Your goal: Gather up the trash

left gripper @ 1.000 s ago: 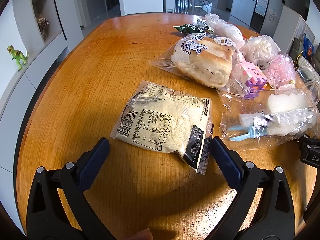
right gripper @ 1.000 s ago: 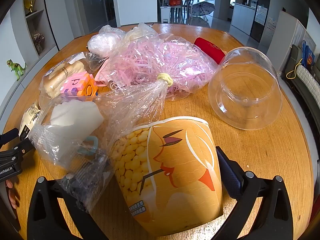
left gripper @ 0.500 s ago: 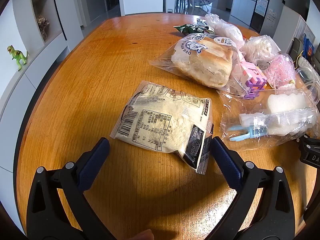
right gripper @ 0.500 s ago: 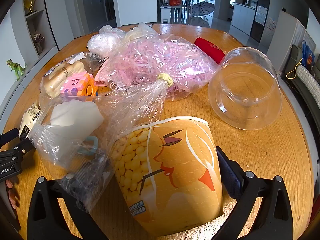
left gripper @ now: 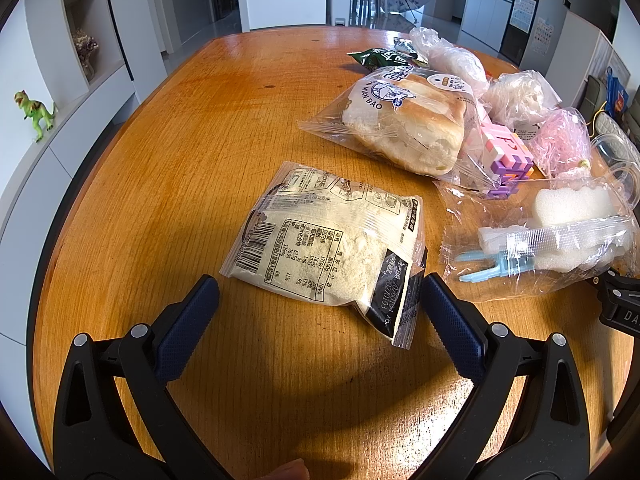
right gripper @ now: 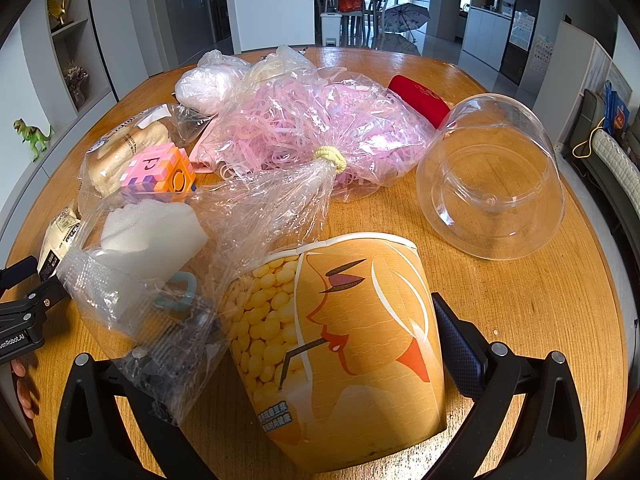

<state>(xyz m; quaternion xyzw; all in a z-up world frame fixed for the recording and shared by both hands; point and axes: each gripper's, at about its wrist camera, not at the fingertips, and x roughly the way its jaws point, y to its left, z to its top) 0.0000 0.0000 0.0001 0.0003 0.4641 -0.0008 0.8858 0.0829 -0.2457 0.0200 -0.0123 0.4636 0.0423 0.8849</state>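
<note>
In the left wrist view my left gripper [left gripper: 320, 300] is open just above the wooden table [left gripper: 180, 140], its jaws on either side of the near end of a clear packet of pale powder [left gripper: 328, 240]. In the right wrist view my right gripper [right gripper: 320, 320] is open around an orange paper cup [right gripper: 344, 344] lying on its side, with no visible squeeze. A clear bag holding white foam [right gripper: 148, 236] lies over the left finger and hides it. The same foam bag shows in the left wrist view [left gripper: 560, 236].
A bagged bread roll [left gripper: 400, 120], a pink puzzle cube [left gripper: 508, 156], a bag of pink shreds [right gripper: 304, 132], a clear plastic dome [right gripper: 492, 176], a red case [right gripper: 420, 94] and white bagged wads [right gripper: 208, 84] lie on the table. The left gripper's body shows at the left edge [right gripper: 20, 312].
</note>
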